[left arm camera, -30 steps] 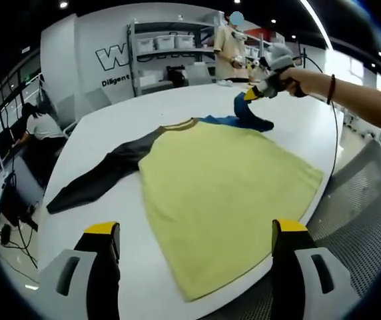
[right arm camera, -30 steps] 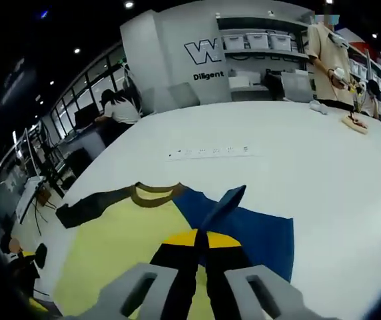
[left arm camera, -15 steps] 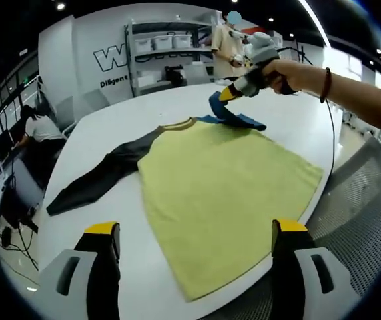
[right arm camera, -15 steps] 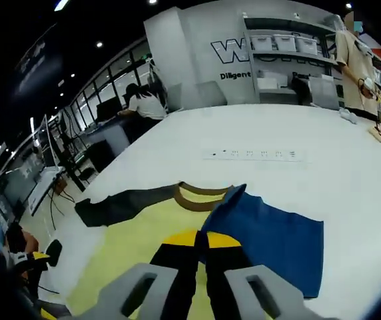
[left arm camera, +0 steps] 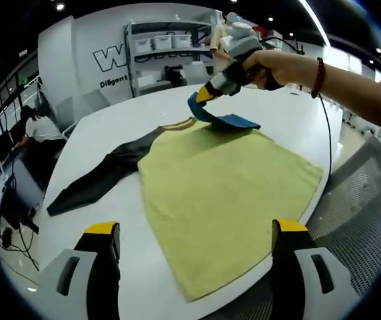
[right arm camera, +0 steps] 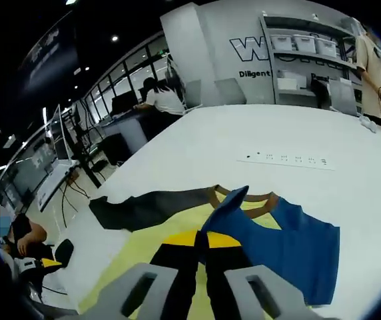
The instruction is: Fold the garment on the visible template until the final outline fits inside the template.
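Observation:
A long-sleeved shirt lies on the white table (left arm camera: 144, 107). Its yellow body (left arm camera: 227, 187) is spread flat, with a brown collar (left arm camera: 180, 124) and a dark grey sleeve (left arm camera: 104, 175) stretched out to the left. The other sleeve is blue (left arm camera: 227, 121); my right gripper (left arm camera: 200, 95) is shut on its end and holds it lifted over the collar. In the right gripper view the blue sleeve (right arm camera: 290, 247) rises from the closed jaws (right arm camera: 201, 241), with the grey sleeve (right arm camera: 147, 207) beyond. My left gripper (left arm camera: 194, 233) hovers open over the near hem, holding nothing.
A grey mesh chair (left arm camera: 360, 200) stands at the table's right edge. A power strip (right arm camera: 287, 160) lies farther along the table. Shelving with white bins (left arm camera: 167, 43) lines the back wall. One person (left arm camera: 34, 127) sits at a desk on the left.
My right gripper has carried the blue sleeve end up and leftward, from beside the shirt toward the collar. The left gripper has stayed put and open.

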A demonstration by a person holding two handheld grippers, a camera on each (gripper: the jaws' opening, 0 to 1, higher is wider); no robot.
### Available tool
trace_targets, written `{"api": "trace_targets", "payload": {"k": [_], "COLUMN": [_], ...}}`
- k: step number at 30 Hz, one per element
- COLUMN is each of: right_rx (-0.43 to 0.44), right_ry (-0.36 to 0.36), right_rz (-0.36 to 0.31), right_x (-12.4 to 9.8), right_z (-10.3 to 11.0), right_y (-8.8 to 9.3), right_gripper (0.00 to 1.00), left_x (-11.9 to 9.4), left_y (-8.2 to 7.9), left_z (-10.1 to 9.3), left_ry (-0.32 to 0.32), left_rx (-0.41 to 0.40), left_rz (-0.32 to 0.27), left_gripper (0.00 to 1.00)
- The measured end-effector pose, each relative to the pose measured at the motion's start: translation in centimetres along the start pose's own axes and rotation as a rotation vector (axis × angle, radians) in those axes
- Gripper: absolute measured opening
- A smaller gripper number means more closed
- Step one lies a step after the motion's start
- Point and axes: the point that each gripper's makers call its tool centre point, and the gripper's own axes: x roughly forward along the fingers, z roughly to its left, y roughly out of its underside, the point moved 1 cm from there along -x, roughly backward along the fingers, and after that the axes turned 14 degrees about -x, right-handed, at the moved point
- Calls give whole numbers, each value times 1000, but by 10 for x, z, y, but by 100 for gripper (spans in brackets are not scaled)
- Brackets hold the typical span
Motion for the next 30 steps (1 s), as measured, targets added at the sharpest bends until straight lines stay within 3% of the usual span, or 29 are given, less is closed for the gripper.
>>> {"api": "trace_targets", "payload": {"k": [9,18,30], "right_rx": [-16,-25,-68], "right_ry": [-20,-67,-107], "right_rz": [5,-3,56], "right_x": [20,32,48], "right_z": [7,32,59], "right_y": [-8,-15,1], "right_gripper": [0,0,0], "left_x": [0,0,0], "left_y": [0,0,1], "left_z": [-3,-2,1], "left_ry": [10,7,-5], "left_rx": [6,8,1], "left_rz": [1,4,7], "left_gripper": [91,91,91]}}
